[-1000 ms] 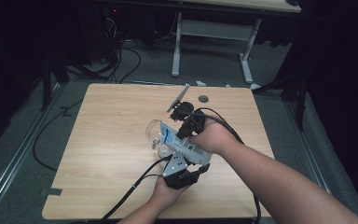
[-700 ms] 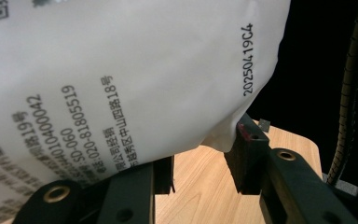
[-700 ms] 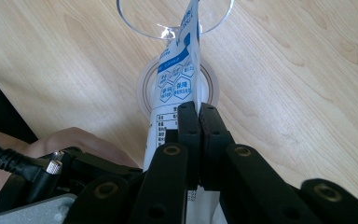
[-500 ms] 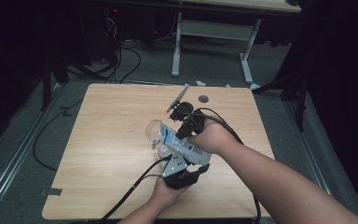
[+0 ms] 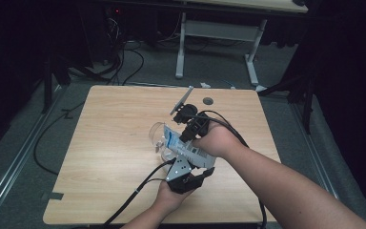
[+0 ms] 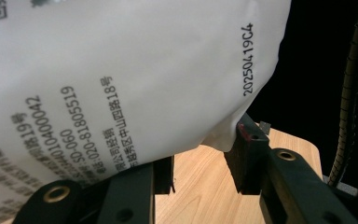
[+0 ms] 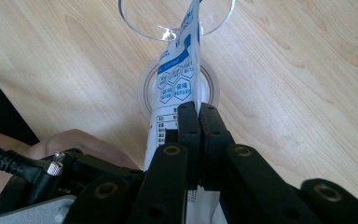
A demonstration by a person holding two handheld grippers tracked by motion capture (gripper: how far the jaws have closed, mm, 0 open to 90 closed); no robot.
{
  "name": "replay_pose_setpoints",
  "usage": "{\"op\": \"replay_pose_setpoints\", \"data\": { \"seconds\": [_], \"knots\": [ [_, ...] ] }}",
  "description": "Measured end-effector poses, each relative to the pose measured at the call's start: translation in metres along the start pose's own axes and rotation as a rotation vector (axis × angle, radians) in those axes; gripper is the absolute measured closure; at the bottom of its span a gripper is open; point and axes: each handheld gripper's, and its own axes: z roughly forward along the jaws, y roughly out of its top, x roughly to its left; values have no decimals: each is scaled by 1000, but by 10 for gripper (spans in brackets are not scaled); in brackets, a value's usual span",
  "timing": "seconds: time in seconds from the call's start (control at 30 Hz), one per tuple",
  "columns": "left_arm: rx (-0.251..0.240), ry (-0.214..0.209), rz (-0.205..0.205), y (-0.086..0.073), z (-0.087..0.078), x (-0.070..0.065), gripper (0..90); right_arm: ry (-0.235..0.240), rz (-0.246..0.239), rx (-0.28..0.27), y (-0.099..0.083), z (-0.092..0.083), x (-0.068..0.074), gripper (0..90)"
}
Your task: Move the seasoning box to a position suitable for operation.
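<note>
Pouch point(image 7: 177, 88) pinched between right fingers point(image 7: 189, 122)

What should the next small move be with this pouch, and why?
Probably tip the pouch a little further toward the clear cup. The right claw pinches its edge, the left claw holds its bottom, and its top already leans into the cup's mouth.

The pouch point(image 7: 177, 88) is smooth, matt white plastic film with printed text. Beside it, the glass point(image 7: 168, 21) is clear and glossy. Beneath the pouch, the worktop point(image 5: 114, 138) is pale, matt wood grain.
</note>
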Motion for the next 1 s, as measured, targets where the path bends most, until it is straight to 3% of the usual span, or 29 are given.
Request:
{"op": "replay_pose_setpoints", "data": {
  "seconds": [1.0],
  "knots": [
    [0, 4, -1, 1, -1, 0, 651, -2, -5, -1, 2, 2, 0, 892]
  ]
}}
